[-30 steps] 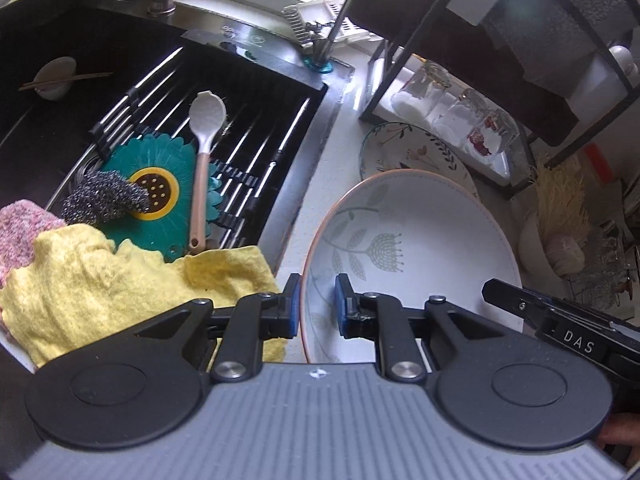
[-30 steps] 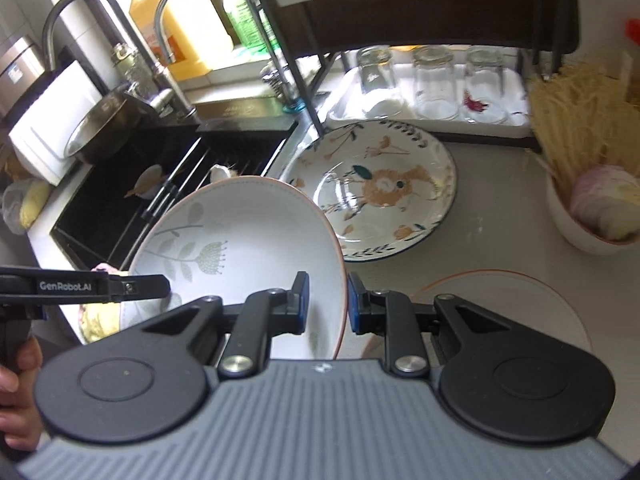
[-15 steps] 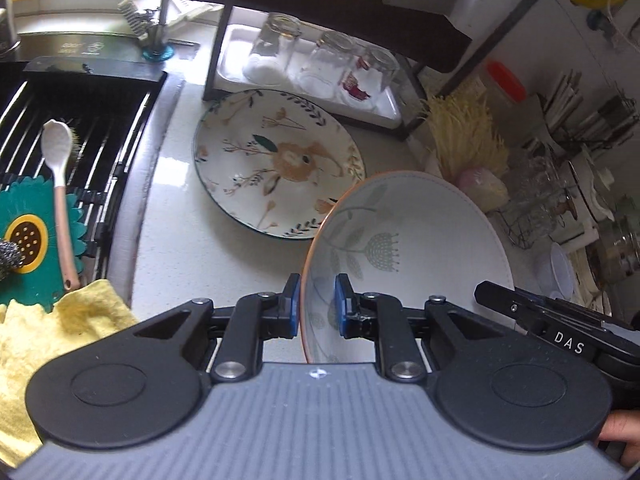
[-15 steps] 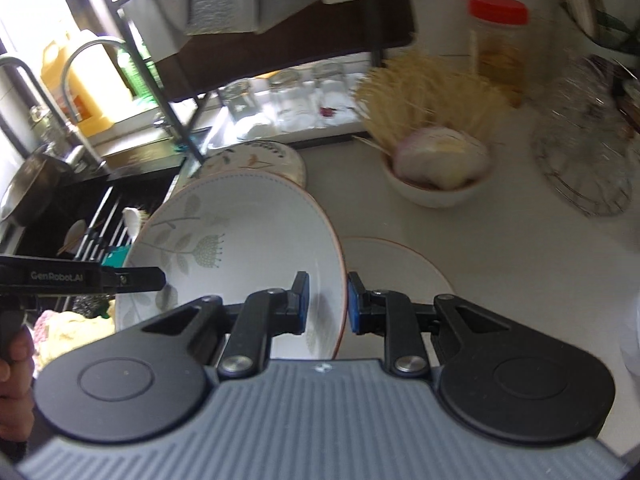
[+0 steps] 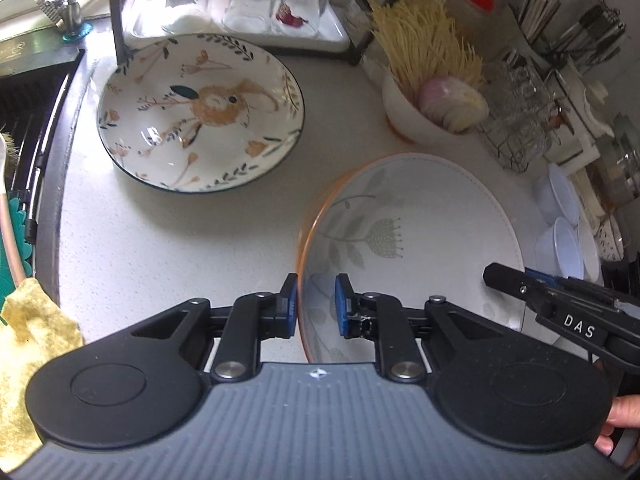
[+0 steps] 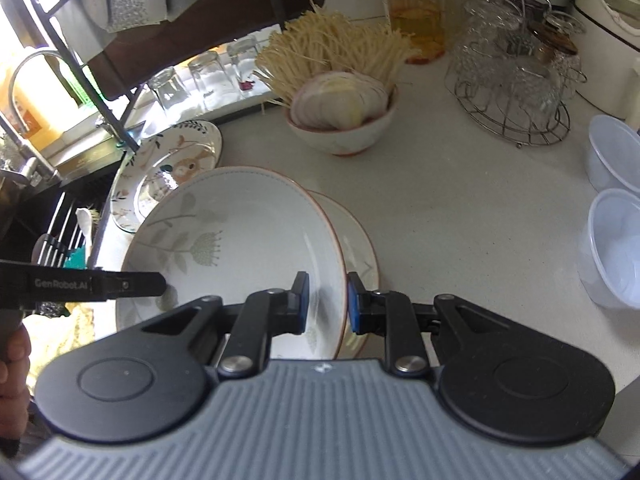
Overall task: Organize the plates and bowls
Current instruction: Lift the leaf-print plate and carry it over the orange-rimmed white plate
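Carried from over the sink to the counter point(image 5: 160, 240), the leaf-print plate point(image 6: 240, 240) now hangs just above a matching plate point(image 6: 360, 248). Both left tongs point(image 5: 316, 300) and right tongs point(image 6: 327, 300) pinch its rim; stacking looks imminent.

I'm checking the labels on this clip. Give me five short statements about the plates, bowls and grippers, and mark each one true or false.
1. Both the left gripper and the right gripper clamp the rim of the leaf-pattern plate. True.
2. A matching orange-rimmed plate lies on the counter just under the held one. True.
3. The rabbit plate sits in the sink. False: it sits on the counter, beside the sink.
4. The bowl near the noodles is empty. False: it holds sliced onion.
5. The glasses on the white tray stand rim up. False: they are turned upside down.
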`<state>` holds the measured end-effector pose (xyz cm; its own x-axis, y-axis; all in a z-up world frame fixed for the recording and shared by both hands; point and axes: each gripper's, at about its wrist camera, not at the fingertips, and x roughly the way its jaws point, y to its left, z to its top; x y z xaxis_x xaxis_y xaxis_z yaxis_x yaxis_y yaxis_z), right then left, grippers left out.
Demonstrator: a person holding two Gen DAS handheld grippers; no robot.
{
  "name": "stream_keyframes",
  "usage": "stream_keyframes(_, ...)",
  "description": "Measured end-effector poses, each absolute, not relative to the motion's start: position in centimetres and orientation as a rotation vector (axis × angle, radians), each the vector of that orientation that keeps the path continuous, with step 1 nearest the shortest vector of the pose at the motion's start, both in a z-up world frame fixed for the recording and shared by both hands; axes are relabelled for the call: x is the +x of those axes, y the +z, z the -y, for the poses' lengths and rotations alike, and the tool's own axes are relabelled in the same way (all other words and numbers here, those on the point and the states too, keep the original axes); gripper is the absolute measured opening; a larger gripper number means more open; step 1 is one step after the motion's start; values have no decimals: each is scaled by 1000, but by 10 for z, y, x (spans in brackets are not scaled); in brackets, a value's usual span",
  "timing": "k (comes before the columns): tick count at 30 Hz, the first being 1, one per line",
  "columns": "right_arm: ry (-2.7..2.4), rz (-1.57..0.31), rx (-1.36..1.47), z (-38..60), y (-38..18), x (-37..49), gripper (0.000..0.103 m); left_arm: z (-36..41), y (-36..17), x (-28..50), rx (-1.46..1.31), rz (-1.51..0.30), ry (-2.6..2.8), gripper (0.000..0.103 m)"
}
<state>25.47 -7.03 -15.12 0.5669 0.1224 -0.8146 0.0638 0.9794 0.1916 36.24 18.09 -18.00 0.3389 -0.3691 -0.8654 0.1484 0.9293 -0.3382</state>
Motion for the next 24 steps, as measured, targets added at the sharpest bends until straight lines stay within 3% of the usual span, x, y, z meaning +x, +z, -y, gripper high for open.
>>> stream_keyframes(24,23,-1004,195,85,-185,273,23,-146,-191,396,-54,-1235,-341,21)
